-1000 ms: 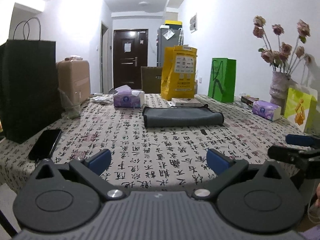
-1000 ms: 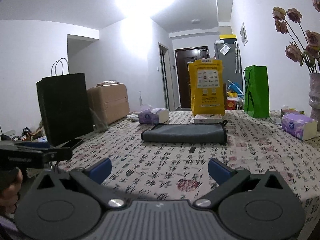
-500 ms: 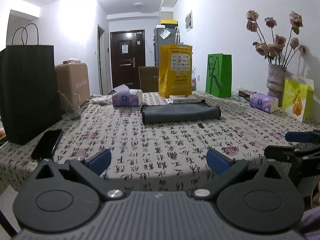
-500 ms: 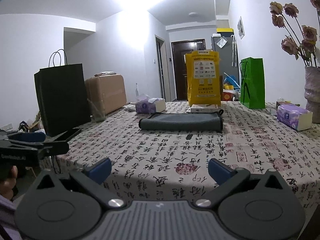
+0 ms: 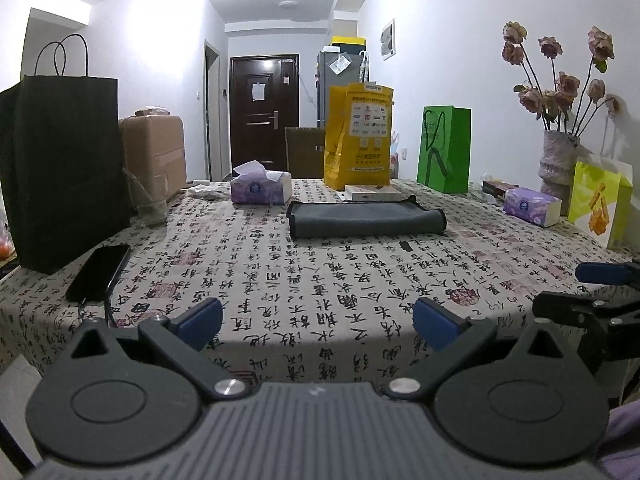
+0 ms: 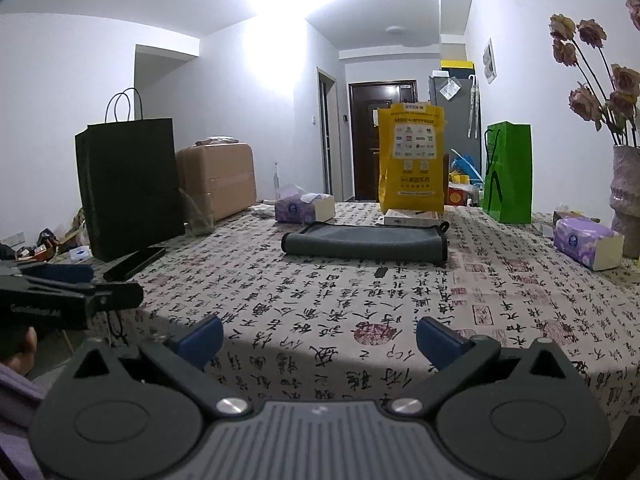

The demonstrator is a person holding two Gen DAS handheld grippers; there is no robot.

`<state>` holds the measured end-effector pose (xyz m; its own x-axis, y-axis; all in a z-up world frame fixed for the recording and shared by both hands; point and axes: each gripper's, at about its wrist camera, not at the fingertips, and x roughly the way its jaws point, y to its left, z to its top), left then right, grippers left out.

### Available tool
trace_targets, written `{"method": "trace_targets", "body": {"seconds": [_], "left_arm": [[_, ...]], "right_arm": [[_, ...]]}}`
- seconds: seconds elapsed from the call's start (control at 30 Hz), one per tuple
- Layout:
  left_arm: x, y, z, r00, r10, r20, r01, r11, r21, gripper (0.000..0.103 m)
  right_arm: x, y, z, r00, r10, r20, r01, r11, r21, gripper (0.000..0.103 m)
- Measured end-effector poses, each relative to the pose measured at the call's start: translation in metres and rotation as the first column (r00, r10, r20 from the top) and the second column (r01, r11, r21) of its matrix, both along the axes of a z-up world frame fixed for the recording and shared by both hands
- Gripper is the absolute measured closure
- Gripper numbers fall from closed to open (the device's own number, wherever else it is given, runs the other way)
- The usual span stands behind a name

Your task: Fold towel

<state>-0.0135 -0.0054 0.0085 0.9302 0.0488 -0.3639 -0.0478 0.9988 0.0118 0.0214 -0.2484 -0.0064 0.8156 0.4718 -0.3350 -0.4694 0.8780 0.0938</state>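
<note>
**Grey towel lay folded at table's far end as both grippers waited, spread wide**

A grey towel (image 5: 366, 220) lay folded into a long flat bundle on the far half of a table covered with a calligraphy-print tablecloth (image 5: 320, 280), its rounded fold facing the cameras. The left gripper (image 5: 318, 318) stood at the near edge of the table with its blue-padded fingers spread wide and nothing between them. The right gripper (image 6: 320, 336) was held the same way, wide apart and empty, also at the near edge and well apart from the towel. Each tool showed at the edge of the other's view, side by side.

Just behind the towel lay a flat white box (image 5: 372, 192), and behind that stood a yellow bag (image 5: 360, 136). A green bag (image 5: 444, 148) stood to its right. A purple tissue box (image 5: 260, 188) sat near the towel's left end; a second tissue pack (image 5: 530, 206) lay on the right side, beside a vase of dried roses (image 5: 560, 160) and a light green gift bag (image 5: 600, 204). On the left of the table stood a tall black paper bag (image 5: 64, 160), with a dark phone (image 5: 100, 272) lying flat before it and a clear glass (image 5: 152, 200) beside it. A small dark object (image 5: 405, 246) lay on the cloth just in front of the towel's right end; what it was could not be told.
</note>
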Motion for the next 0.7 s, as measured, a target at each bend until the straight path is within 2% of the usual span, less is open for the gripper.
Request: {"method": "trace_targets", "body": {"seconds": [0.7], "left_arm": [[0.0012,-0.0014,-0.0003,1.000,-0.006,0.000,0.006,1.000,0.004,0.000]], "right_arm": [[0.0016,-0.0029,-0.0001,1.000,0.000,0.002,0.000,1.000,0.006,0.000]]}}
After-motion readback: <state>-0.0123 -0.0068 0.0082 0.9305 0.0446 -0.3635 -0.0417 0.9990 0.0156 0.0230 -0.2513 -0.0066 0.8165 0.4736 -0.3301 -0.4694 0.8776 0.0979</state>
